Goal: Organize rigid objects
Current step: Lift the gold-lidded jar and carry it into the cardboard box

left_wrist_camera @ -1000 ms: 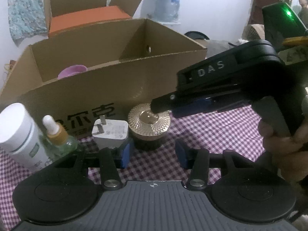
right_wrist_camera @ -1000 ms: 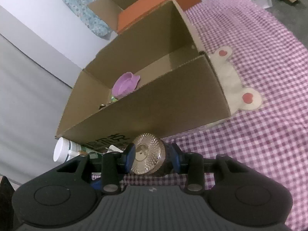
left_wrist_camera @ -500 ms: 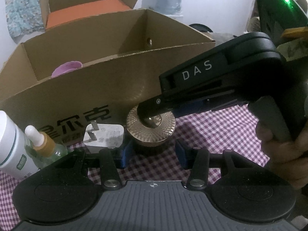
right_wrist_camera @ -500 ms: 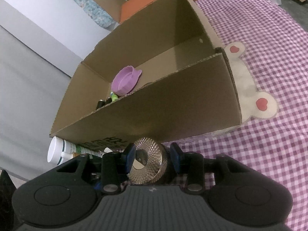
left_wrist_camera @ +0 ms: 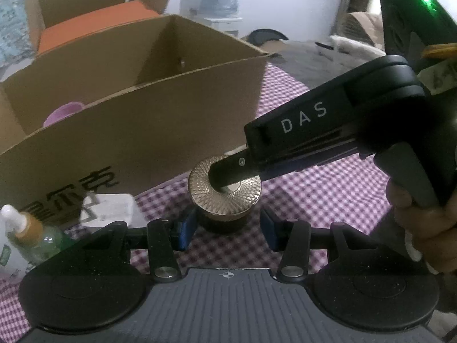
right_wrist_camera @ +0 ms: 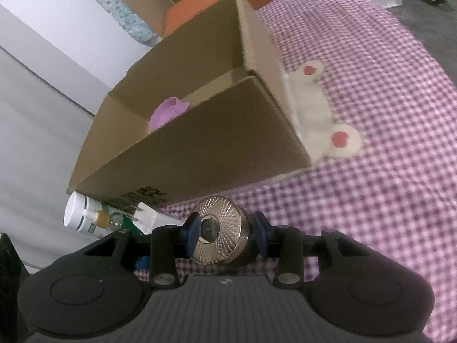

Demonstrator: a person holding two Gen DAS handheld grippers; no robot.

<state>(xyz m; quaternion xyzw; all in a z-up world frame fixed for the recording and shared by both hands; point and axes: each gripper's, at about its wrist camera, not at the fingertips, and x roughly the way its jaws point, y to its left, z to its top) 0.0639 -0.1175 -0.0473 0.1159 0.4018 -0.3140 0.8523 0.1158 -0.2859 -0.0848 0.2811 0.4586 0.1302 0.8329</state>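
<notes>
Gripping: right tongs [right_wrist_camera: 224, 233] clamp gold-lidded jar [right_wrist_camera: 220, 234] | left tongs [left_wrist_camera: 227, 230] straddle it

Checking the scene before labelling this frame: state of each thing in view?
jar: upright on the cloth, gold lid on, right gripper shut on it
left gripper: open, empty, at the jar's base
box: open, purple cup inside
dropper bottle: upright, capped
white bottle: capped, outside the box
plug: on the cloth by the box

Both wrist fisheyes look steeply down, close; shared: gold-lidded jar [left_wrist_camera: 224, 197] [right_wrist_camera: 218, 237] lower centre, cardboard box [left_wrist_camera: 148, 131] [right_wrist_camera: 200, 143] above.
</notes>
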